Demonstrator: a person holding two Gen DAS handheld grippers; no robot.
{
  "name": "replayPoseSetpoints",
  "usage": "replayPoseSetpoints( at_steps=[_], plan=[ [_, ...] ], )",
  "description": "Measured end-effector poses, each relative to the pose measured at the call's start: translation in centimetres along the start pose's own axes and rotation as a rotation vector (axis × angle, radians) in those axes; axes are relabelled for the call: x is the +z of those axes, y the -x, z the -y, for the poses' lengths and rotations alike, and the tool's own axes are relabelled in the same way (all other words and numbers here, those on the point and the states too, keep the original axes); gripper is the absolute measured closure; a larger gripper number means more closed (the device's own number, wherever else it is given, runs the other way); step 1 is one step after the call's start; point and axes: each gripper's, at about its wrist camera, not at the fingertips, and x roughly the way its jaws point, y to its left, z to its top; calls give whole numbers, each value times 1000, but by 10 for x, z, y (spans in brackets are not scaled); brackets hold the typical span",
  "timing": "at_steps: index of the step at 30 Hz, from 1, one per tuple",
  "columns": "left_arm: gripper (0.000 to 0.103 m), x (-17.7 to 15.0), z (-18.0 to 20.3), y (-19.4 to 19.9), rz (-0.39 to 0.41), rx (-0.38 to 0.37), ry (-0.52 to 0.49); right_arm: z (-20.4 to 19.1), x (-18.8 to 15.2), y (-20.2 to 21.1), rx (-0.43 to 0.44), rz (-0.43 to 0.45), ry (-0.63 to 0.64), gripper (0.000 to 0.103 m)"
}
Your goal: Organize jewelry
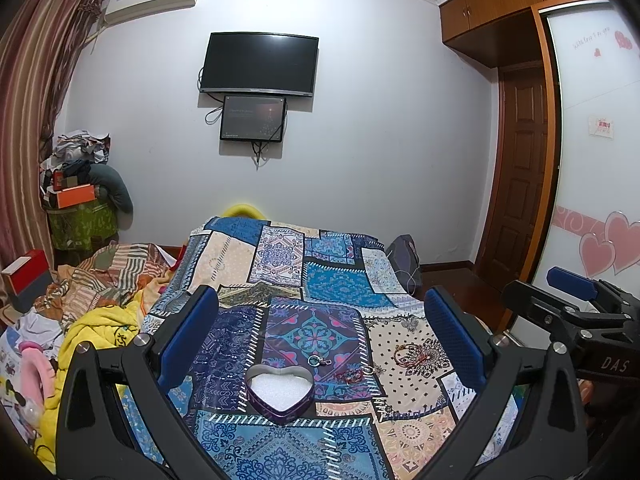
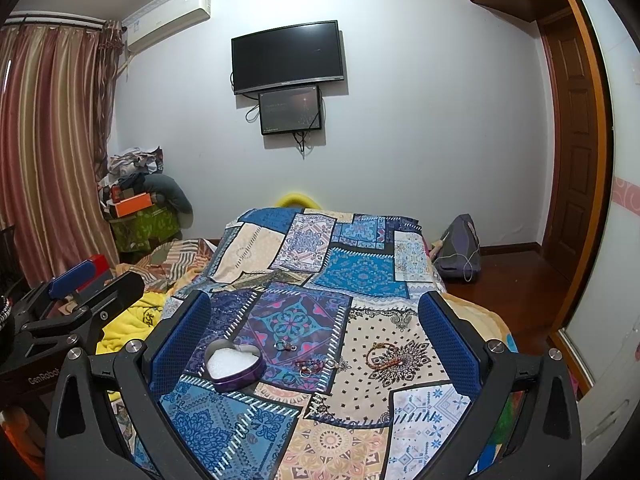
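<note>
Fingers spread wide and empty on both the left gripper [image 1: 320, 336] and right gripper [image 2: 316, 336], hovering over the bed [image 2: 360, 272]. Heart-shaped tin [image 1: 279, 390] sits open on the patchwork, rings [image 2: 306, 368] and bracelet [image 2: 382, 356] just beside it. Lettering reads "DAS" and "GenRobot".

Dark television [image 1: 260, 63] on wall; striped curtain [image 2: 44, 140] left.

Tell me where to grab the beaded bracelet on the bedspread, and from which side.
The bracelet lies flat as an open loop, apart from the other jewelry. Probably best: bring the right gripper down from above and pinch across one strand of the loop, one finger inside, one outside.
</note>
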Motion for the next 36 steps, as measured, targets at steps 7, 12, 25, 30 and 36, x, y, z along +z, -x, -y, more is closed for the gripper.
replayPoseSetpoints(
  at_steps=[7,12,25,30,36],
  plan=[
    [0,-1,-1,-4,-6,-4,-2,5,-2,-8,2,-14,-4,0],
    [0,-1,-2,-16,-23,0,-11,10,-5,-21,-2,-40,-13,0],
    [0,-26,-26,-101,-207,24,17,46,-31,-90,-58,-195,-49,0],
    [0,-43,-43,-146,-326,17,40,63,-50,-122,-98,-274,-38,0],
    [4,-62,-49,-196,-471,-19,4,83,-67,-152,-118,-350,-64,0]
  ],
)
